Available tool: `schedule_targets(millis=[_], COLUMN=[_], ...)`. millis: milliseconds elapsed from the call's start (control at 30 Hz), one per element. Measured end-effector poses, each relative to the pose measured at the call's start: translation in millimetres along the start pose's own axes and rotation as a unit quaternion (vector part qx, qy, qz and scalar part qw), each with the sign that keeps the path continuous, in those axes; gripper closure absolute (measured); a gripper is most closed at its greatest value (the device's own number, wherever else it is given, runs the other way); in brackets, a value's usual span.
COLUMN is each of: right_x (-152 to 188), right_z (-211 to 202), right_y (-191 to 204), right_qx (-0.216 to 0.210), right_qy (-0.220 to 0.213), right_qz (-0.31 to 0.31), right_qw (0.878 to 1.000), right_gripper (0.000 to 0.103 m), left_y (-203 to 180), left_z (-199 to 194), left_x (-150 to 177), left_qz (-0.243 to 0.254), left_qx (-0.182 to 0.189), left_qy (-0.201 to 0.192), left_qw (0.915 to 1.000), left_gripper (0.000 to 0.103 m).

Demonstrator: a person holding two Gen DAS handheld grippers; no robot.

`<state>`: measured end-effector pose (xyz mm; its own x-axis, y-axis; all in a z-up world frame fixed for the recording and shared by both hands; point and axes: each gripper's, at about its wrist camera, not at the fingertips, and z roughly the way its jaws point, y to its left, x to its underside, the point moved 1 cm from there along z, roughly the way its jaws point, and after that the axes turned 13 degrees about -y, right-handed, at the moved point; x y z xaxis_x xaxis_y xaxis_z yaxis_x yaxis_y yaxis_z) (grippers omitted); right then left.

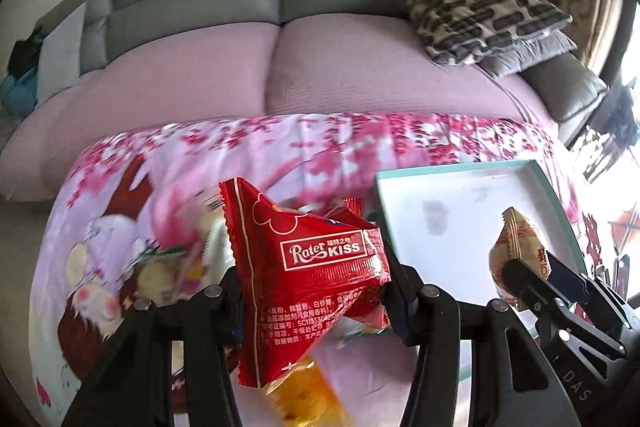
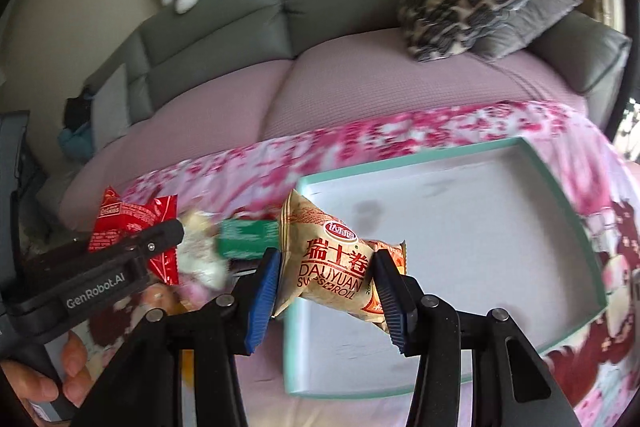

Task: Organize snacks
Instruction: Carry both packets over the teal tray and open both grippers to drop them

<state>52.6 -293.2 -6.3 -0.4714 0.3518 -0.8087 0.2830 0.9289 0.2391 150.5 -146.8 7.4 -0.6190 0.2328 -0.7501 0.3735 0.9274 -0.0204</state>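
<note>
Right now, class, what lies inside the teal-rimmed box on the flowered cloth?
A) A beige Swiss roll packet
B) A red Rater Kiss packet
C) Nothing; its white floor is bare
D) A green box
C: the teal-rimmed box shows only a bare white floor; the beige Swiss roll packet is clamped in the right gripper above its near edge, the red Rater Kiss packet in the left gripper.

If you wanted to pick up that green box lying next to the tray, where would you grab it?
Probably across its short width, at the middle of the green box, coming down from above. It lies flat on the floral cloth and looks long and narrow, so its two long sides suit the gripper. It is blurred, so I am not sure.
</note>
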Motion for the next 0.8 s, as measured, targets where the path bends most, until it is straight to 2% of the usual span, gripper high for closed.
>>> schedule_targets(millis=[267, 467, 500, 533, 600, 667, 800], right_x=[2, 8, 7, 6, 7, 7, 6], right_z=[21, 33, 32, 32, 33, 36, 34], right_y=[-56, -93, -96, -97, -99, -99, -94], right_qx=[0.092, 0.134, 0.138, 0.147, 0.154, 0.151, 0.147], right_qy=[0.004, 0.013, 0.011, 0.01, 0.015, 0.02, 0.027], right_qz=[0.01, 0.028, 0.027, 0.025, 0.02, 0.02, 0.016], right_qw=[0.996, 0.991, 0.99, 0.989, 0.988, 0.988, 0.989], right_gripper=[0.052, 0.052, 0.05, 0.05, 0.047, 0.043, 0.033], left_y=[-54, -86, -89, -90, -90, -88, -72], left_z=[45, 75, 76, 77, 76, 75, 67], left_x=[-6, -3, -4, -5, -6, -6, -7], left_qz=[0.035, 0.051, 0.051, 0.051, 0.05, 0.047, 0.031], left_qx=[0.037, 0.054, 0.054, 0.053, 0.045, 0.036, 0.01], left_qy=[0.013, 0.023, 0.018, 0.014, 0.009, 0.008, 0.007], left_qw=[0.9986, 0.997, 0.9971, 0.9972, 0.9977, 0.9982, 0.9994], left_gripper=[0.048, 0.047, 0.043, 0.034, 0.026, 0.025, 0.015])
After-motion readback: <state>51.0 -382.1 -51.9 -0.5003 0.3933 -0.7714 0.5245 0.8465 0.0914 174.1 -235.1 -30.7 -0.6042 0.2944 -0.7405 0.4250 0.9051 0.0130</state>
